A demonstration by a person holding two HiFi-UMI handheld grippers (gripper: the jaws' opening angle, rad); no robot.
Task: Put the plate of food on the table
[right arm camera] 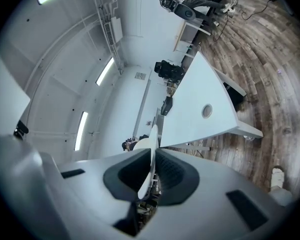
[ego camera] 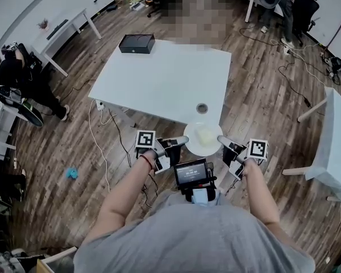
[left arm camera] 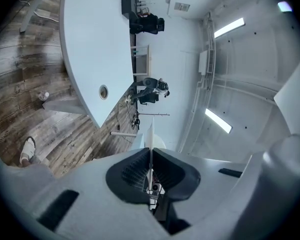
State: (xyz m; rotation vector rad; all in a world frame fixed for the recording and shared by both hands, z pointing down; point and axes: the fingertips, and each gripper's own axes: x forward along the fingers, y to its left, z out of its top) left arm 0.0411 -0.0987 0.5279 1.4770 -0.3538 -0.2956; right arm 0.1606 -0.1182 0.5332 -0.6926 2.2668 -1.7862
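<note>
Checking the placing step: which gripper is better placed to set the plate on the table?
Slightly the left, though both are needed. The left gripper and right gripper are shut on opposite rims of the plate, by the table's near corner; most tabletop lies on the left's side.

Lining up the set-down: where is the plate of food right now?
Head view, low centre: the plate of food is pinched between the left gripper and right gripper, at the near edge of the white table, just before its cable hole.

no readable text, screen (ego camera: 191,173) too small
</note>
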